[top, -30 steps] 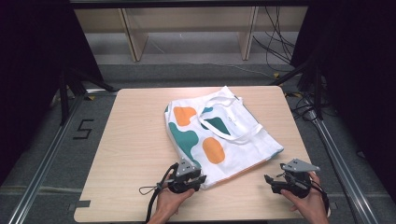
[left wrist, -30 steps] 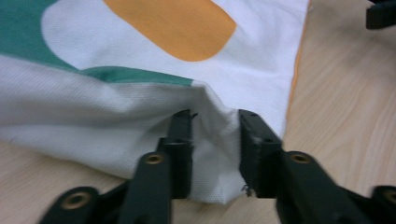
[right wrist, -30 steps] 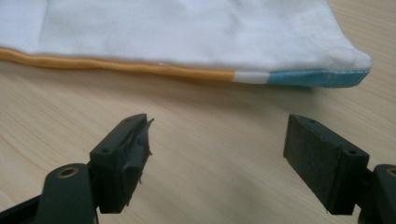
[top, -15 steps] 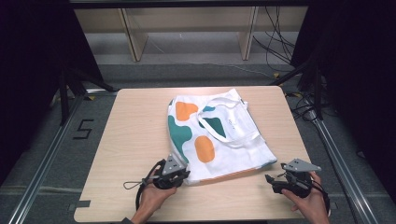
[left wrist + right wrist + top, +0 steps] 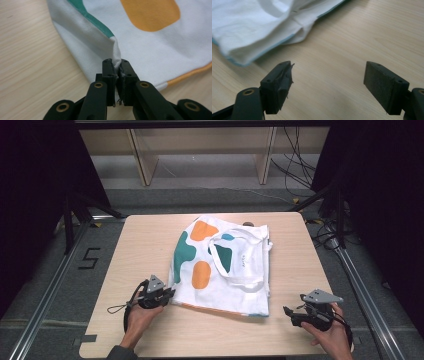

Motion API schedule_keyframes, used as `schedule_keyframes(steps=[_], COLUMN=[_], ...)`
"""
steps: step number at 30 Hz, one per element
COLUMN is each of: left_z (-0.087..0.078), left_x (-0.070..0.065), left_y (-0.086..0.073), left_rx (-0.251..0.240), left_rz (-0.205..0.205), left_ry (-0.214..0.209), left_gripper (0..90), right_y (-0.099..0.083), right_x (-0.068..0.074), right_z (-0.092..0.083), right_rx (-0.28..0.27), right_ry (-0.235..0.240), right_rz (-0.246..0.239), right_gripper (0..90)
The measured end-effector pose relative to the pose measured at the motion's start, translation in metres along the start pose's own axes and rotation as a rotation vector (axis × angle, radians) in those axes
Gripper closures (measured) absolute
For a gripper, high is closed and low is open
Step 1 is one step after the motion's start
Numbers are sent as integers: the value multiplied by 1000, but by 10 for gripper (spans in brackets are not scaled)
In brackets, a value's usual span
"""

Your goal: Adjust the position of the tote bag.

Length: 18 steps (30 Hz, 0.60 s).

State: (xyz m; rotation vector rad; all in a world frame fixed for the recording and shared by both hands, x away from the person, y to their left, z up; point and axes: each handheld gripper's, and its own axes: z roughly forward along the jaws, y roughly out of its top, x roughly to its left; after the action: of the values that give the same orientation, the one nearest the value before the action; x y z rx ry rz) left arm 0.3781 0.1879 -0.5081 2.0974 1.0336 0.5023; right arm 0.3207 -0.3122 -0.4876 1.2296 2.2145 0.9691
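On the wooden table, mid-surface, lies a white tote bag printed with teal and orange blobs, its handles looped loosely on top. Likely light, soft cloth: it should drape, bunch and slide when pulled, so corners and hems look like the best hold. Left gripper has just been closing and now pinches a raised fold at the bag's near-left corner, jaws tight on fabric. Right gripper stands wide open, holding nothing, jaws over bare wood just short of the bag's near-right edge.
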Motion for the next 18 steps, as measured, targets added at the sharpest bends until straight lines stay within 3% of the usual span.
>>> schedule_keyframes(steps=[1, 3, 7, 8, 12, 13, 15, 16, 17, 18], left_z=[-1, 0, 5, 7, 11, 12, 14, 15, 16, 16], left_x=[4, 10, 17, 21, 29, 32, 39, 40, 42, 44], left_y=[1, 1, 1, 4, 6, 6, 8, 9, 10, 11], left_rx=[16, 18, 18, 39, 46, 42, 46, 49, 45, 55], left_rz=[12, 14, -5, 16, 18, 0, 12, 11, 9, 13], left_ry=[14, 38, 55, 79, 91, 88, 101, 106, 113, 126], left_gripper=[841, 842, 842, 841, 841, 841, 840, 840, 840, 840], right_y=[0, -1, 0, -1, -1, -1, -1, -1, -1, 0], right_x=[-1, 0, -1, -2, -2, -3, -1, -1, -3, -2], right_z=[0, -1, 1, 2, 2, 3, 2, 2, 3, 3], right_rx=[-7, 0, 9, 14, 6, -2, 17, 17, 0, 6], right_ry=[1, 7, 11, 14, 11, -2, 13, 13, 0, 5], right_rz=[-20, -12, -5, -29, -14, -30, -2, -2, -32, -17], right_gripper=[238, 238, 237, 237, 237, 238, 238, 238, 238, 238])
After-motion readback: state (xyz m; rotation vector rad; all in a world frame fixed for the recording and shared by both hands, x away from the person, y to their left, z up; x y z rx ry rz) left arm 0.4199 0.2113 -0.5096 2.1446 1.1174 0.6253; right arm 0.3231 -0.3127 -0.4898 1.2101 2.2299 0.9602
